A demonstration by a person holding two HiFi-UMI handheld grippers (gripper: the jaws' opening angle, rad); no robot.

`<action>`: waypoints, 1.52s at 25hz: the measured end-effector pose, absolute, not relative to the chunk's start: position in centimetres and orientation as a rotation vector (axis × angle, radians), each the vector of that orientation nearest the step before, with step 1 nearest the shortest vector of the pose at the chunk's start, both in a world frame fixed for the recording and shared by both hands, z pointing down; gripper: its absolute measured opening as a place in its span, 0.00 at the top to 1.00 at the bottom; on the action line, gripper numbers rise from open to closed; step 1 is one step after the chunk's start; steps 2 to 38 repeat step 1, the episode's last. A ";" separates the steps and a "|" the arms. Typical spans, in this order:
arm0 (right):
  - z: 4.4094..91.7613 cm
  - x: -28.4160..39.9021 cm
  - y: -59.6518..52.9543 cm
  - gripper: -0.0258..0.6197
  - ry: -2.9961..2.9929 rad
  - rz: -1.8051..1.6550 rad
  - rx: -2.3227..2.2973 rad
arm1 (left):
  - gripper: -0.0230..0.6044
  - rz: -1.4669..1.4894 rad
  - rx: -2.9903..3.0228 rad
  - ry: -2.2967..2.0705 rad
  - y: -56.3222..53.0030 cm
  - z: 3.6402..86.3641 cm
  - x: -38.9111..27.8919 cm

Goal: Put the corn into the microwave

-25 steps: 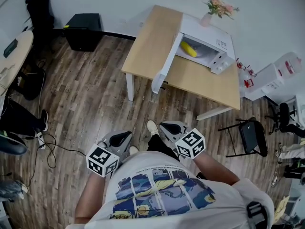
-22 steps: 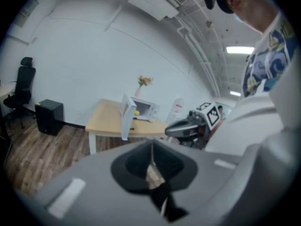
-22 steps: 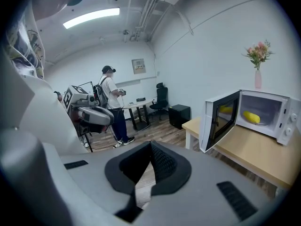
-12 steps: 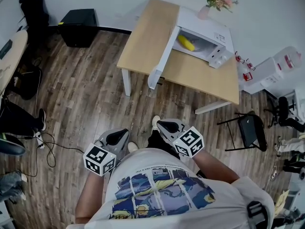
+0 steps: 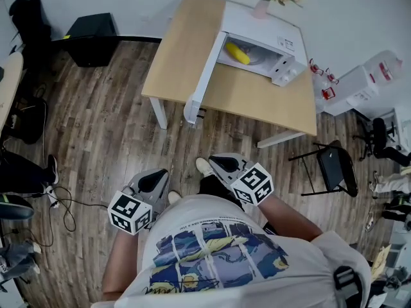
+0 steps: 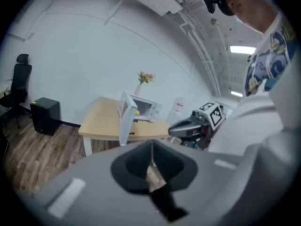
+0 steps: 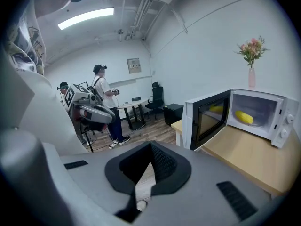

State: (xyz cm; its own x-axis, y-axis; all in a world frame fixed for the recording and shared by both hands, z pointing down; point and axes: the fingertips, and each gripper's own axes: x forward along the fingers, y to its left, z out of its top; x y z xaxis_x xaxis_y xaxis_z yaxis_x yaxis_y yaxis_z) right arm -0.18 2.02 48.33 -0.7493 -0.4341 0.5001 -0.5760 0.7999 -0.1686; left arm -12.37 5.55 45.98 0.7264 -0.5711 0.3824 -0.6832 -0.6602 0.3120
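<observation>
A yellow corn cob (image 5: 237, 52) lies inside the white microwave (image 5: 282, 40), whose door (image 5: 204, 76) stands wide open over the wooden table (image 5: 180, 50). Both grippers are held close to the person's body, well short of the table. My left gripper (image 5: 164, 173) is shut and empty. My right gripper (image 5: 213, 162) is also shut, with nothing in it. In the right gripper view the corn (image 7: 246, 117) shows in the open microwave (image 7: 277, 102), beyond my shut jaws (image 7: 150, 166). In the left gripper view the microwave (image 6: 146, 108) is small and far beyond my shut jaws (image 6: 151, 161).
A pink vase of flowers (image 5: 264, 4) stands beside the microwave. A black box (image 5: 93, 31) sits by the wall at left. A folding chair (image 5: 334, 169) and white containers (image 5: 359, 85) stand right of the table. A cable (image 5: 64, 204) lies on the floor. People (image 7: 106, 102) stand behind.
The table and microwave have slid up and to the left in the head view. Both grippers have stayed shut and empty by the body.
</observation>
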 end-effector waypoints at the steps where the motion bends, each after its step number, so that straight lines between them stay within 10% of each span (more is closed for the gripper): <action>1: 48.3 0.2 1.4 0.95 -2.544 0.435 0.755 | 0.94 0.348 2.487 -0.968 5.0 46.0 -12.1; 38: 48.3 0.2 1.4 0.95 -2.544 0.435 0.755 | 0.94 0.348 2.487 -0.968 5.0 46.0 -12.1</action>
